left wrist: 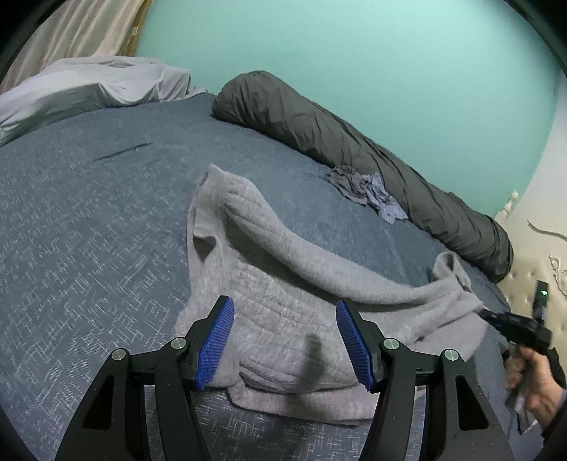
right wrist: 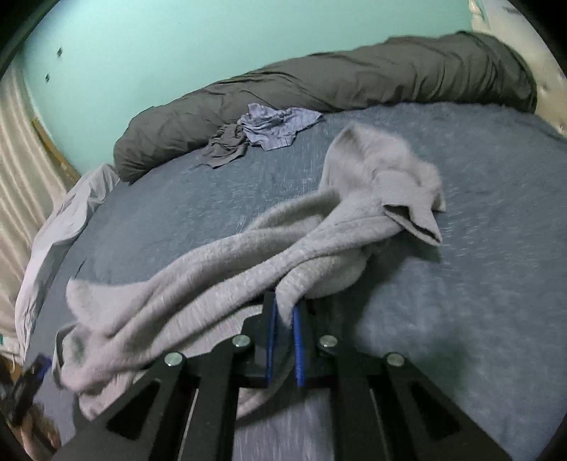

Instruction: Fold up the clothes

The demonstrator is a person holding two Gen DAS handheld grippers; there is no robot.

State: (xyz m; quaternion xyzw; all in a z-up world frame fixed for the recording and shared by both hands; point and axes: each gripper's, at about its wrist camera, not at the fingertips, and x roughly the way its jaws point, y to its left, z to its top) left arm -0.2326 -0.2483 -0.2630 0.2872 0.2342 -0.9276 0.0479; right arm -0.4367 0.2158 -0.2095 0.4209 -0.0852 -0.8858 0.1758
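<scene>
Grey fuzzy knit sweater [left wrist: 283, 283], ribbed, spread across the middle of a blue textured bedspread [left wrist: 88, 230], one long fold raised and stretched toward the right side, a sleeve end [right wrist: 411, 220] flopped open on the far part. Pinched at one edge between the pressed-together blue pads of the right gripper [right wrist: 285, 315], cloth trailing away from the black fingers in a loose, bunched band to the left. Seen also from the left wrist camera at far right, tip on the sweater's corner, gripped by a hand [left wrist: 531, 383]. Left gripper [left wrist: 285, 312] above the near hem, blue pads [left wrist: 218, 340] spread wide apart, nothing between them, a dark smudge of shadow on the knit just beyond. Further back, a small crumpled heap of blue-grey clothes [left wrist: 368, 191] lying against a long dark grey rolled duvet [left wrist: 354, 149] along the far edge of the bed. Pale lilac bedding [left wrist: 88, 88] heaped at the left end, cream curtain [left wrist: 78, 32] behind it, turquoise wall [left wrist: 354, 53] beyond, tufted cream headboard [left wrist: 524, 280] at the right.
</scene>
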